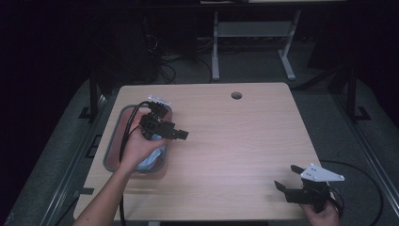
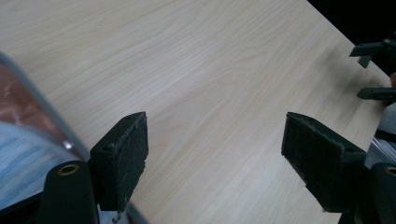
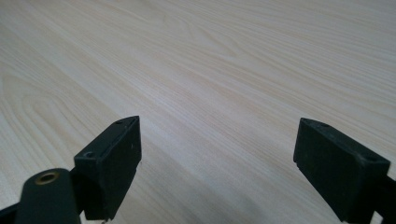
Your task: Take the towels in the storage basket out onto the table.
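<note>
Container: a grey-rimmed tray (image 1: 112, 141) with a reddish floor and pale blue contents sits at centre left of the high view, long axis running up the frame.
Left tongs (image 1: 181, 135): directly above it, jaws apart, empty.
Right tongs (image 1: 287, 178): lower right, well apart from it, jaws apart, empty.
Desk (image 1: 235, 141): otherwise bare.
Writing: none legible.

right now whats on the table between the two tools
Nothing: in the high view, bare wood of the table runs from the left tool by the tray to the right tool.
</note>
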`<state>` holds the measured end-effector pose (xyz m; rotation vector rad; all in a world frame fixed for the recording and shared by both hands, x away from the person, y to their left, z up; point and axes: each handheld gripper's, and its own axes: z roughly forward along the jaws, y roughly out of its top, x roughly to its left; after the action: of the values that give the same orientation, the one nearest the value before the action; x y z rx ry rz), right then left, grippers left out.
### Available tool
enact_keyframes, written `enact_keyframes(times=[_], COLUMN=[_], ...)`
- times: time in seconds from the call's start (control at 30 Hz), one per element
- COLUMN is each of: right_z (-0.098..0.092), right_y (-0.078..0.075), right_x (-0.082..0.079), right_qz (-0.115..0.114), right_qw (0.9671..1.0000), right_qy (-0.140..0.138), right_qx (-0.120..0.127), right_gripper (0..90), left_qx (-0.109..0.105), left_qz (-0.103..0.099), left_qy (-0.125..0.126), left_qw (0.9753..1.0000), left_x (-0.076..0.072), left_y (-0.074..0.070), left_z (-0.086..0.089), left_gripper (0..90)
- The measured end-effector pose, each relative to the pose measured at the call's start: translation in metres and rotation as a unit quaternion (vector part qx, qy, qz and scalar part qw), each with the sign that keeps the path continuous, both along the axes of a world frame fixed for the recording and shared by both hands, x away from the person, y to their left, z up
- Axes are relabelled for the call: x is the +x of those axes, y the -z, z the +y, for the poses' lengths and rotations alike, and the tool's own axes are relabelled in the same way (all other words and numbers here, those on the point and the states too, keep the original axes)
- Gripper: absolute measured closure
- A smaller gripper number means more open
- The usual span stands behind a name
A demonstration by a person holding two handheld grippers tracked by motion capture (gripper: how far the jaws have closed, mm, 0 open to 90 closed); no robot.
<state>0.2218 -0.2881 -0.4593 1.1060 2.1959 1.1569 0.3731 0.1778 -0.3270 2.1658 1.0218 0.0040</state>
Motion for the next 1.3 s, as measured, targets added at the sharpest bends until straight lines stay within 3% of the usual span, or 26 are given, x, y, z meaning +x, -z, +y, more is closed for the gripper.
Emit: enact_keyframes(times=[0.5, 0.83, 1.07, 1.13, 1.3], right_z=[0.000, 0.001, -0.002, -0.004, 0.000], right_y=[0.000, 0.000, -0.001, -0.001, 0.000], right_x=[0.000, 0.000, 0.000, 0.000, -0.001], right_qz=[0.000, -0.002, -0.002, -0.002, 0.000], right_qw=[1.0000, 1.0000, 1.0000, 1.0000, 1.0000], right_qy=[0.001, 0.000, 0.006, 0.007, 0.003], right_qx=[-0.001, -0.003, -0.002, 0.000, -0.002], right_gripper=[14.7, 14.7, 14.7, 14.7, 14.7], left_qx=[0.013, 0.023, 0.044, 0.071, 0.088], left_qz=[-0.001, 0.008, 0.017, 0.020, 0.031], left_qy=[-0.053, -0.097, -0.118, -0.123, -0.130], left_qw=[0.9985, 0.9950, 0.9919, 0.9896, 0.9871], left_x=[0.002, 0.003, 0.004, 0.004, 0.006], left_y=[0.002, 0.015, 0.030, 0.037, 0.046], left_z=[0.052, 0.081, 0.089, 0.089, 0.089], left_gripper=[23.5, 23.6, 23.6, 23.6, 27.1])
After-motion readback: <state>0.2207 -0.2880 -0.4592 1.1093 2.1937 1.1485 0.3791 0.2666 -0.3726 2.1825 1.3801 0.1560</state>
